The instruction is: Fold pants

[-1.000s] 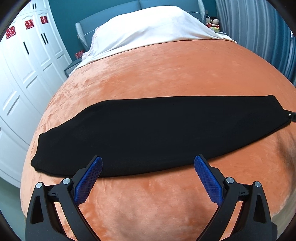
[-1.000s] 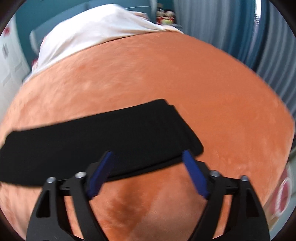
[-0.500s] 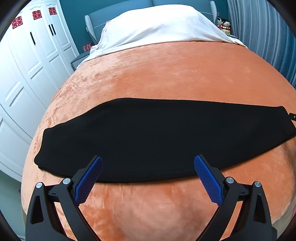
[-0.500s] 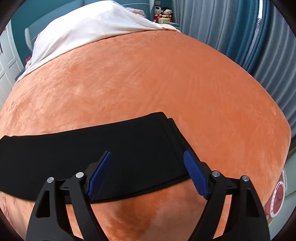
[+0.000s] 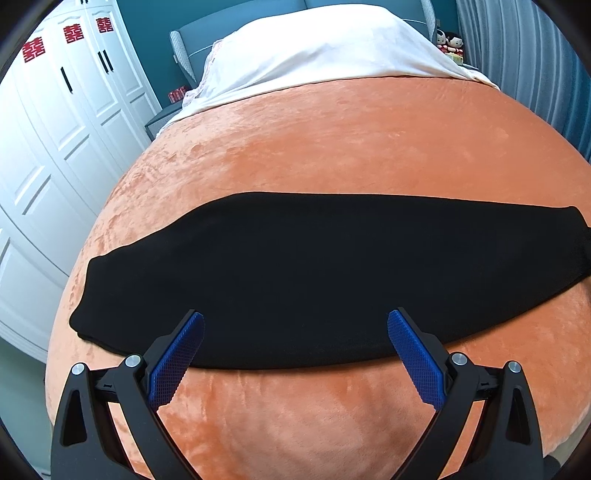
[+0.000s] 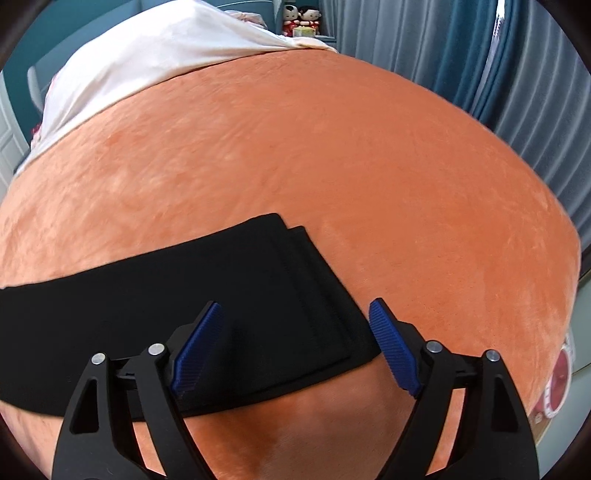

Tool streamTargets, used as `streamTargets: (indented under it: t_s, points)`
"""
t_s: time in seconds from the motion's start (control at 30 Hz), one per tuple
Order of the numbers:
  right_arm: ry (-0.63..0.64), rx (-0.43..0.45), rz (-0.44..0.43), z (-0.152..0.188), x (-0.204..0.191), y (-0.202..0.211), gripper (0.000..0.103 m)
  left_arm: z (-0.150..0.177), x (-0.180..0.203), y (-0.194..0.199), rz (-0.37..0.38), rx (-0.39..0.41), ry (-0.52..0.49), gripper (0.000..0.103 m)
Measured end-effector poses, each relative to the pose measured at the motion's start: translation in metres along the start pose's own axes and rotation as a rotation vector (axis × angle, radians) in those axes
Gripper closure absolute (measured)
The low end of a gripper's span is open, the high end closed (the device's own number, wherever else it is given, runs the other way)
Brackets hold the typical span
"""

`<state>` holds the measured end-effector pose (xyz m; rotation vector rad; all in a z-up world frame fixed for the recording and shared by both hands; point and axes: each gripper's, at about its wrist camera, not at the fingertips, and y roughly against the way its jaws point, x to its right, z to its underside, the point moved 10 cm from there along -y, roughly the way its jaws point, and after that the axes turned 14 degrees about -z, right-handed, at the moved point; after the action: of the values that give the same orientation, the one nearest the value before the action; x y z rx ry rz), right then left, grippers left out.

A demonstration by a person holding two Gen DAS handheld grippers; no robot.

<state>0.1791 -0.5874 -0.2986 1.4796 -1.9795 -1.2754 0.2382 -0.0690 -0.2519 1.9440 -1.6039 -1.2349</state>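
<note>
Black pants (image 5: 314,273) lie flat as a long strip across the orange blanket (image 5: 351,140), folded lengthwise. Their left end is rounded at the blanket's left side. The right wrist view shows the pants' right end (image 6: 280,306) with stacked layered edges. My left gripper (image 5: 295,317) is open and empty, its blue pads over the near edge of the pants. My right gripper (image 6: 295,310) is open and empty, its jaws over the pants' right end, just above the cloth.
A white sheet and pillow (image 5: 325,55) cover the head of the bed. White wardrobe doors (image 5: 48,122) stand to the left. Grey-blue curtains (image 6: 480,62) hang on the right. Dolls (image 6: 301,20) sit on a nightstand beyond the bed.
Both grippers have moved forward and tilted, so the pants sit lower in both views. The right gripper has come closer over the pants' right end. Both stay open.
</note>
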Motion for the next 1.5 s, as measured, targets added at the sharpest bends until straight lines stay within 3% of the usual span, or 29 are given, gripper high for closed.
streamTargets:
  t_s: [0.2, 0.3, 0.33, 0.37, 0.4, 0.43, 0.5, 0.7, 0.77, 0.8, 0.83, 0.9, 0.93, 1.0, 1.07, 1.2, 1.33, 1.43, 1.5]
  points:
    - [0.095, -0.016, -0.003, -0.017, -0.003, -0.023, 0.021, 0.002, 0.018, -0.008, 0.000, -0.016, -0.020, 0.005]
    - [0.102, -0.050, -0.045, -0.018, -0.009, -0.041, 0.023, 0.001, 0.027, -0.011, 0.000, -0.015, -0.034, 0.005]
    - [0.114, -0.074, -0.053, -0.016, -0.010, -0.050, 0.037, 0.000, 0.030, -0.011, 0.001, -0.016, -0.036, 0.005]
    - [0.125, -0.074, -0.068, -0.015, -0.013, -0.052, 0.042, -0.001, 0.033, -0.012, 0.004, -0.015, -0.039, 0.005]
    - [0.152, -0.062, -0.064, -0.016, -0.017, -0.049, 0.062, -0.001, 0.035, -0.013, 0.005, -0.015, -0.041, 0.005]
    - [0.177, -0.061, -0.035, -0.018, -0.017, -0.045, 0.095, -0.002, 0.036, -0.014, 0.004, -0.014, -0.043, 0.005]
    - [0.163, -0.055, -0.062, -0.020, -0.015, -0.036, 0.094, -0.005, 0.039, -0.016, 0.009, -0.015, -0.043, 0.005]
    - [0.100, -0.007, -0.007, -0.023, 0.021, -0.021, 0.095, -0.006, 0.041, -0.017, 0.020, -0.018, -0.042, 0.005]
    - [0.088, -0.057, -0.017, -0.013, 0.023, -0.040, 0.093, -0.006, 0.045, -0.017, 0.027, -0.023, -0.049, 0.005]
    - [0.114, -0.047, 0.001, -0.014, 0.019, -0.039, 0.086, -0.006, 0.046, -0.017, 0.026, -0.023, -0.053, 0.005]
    - [0.130, -0.017, 0.012, -0.020, 0.013, -0.030, 0.072, -0.005, 0.047, -0.016, 0.025, -0.022, -0.057, 0.005]
    - [0.110, 0.034, 0.013, -0.025, 0.007, -0.009, 0.070, -0.006, 0.048, -0.013, 0.026, -0.014, -0.063, 0.005]
    - [0.112, 0.053, 0.022, -0.027, 0.006, 0.000, 0.060, -0.006, 0.048, -0.012, 0.026, -0.013, -0.061, 0.005]
    - [0.130, 0.044, 0.041, -0.024, 0.006, 0.005, 0.051, -0.005, 0.048, -0.010, 0.034, -0.017, -0.053, 0.005]
    - [0.113, 0.004, 0.063, -0.011, 0.013, 0.004, 0.051, -0.004, 0.047, -0.008, 0.041, -0.020, -0.045, 0.005]
    - [0.000, -0.031, 0.010, 0.020, 0.031, -0.002, 0.051, -0.003, 0.047, -0.003, 0.042, -0.014, -0.045, 0.005]
    - [0.004, -0.022, -0.031, 0.023, 0.022, -0.005, 0.079, -0.003, 0.047, 0.001, 0.028, -0.009, -0.061, 0.005]
    - [0.045, 0.022, -0.003, 0.014, 0.012, 0.010, 0.080, -0.002, 0.046, 0.005, 0.025, -0.003, -0.060, 0.005]
    - [0.081, 0.002, 0.020, 0.015, 0.007, 0.008, 0.079, -0.002, 0.047, 0.005, 0.030, -0.012, -0.055, 0.005]
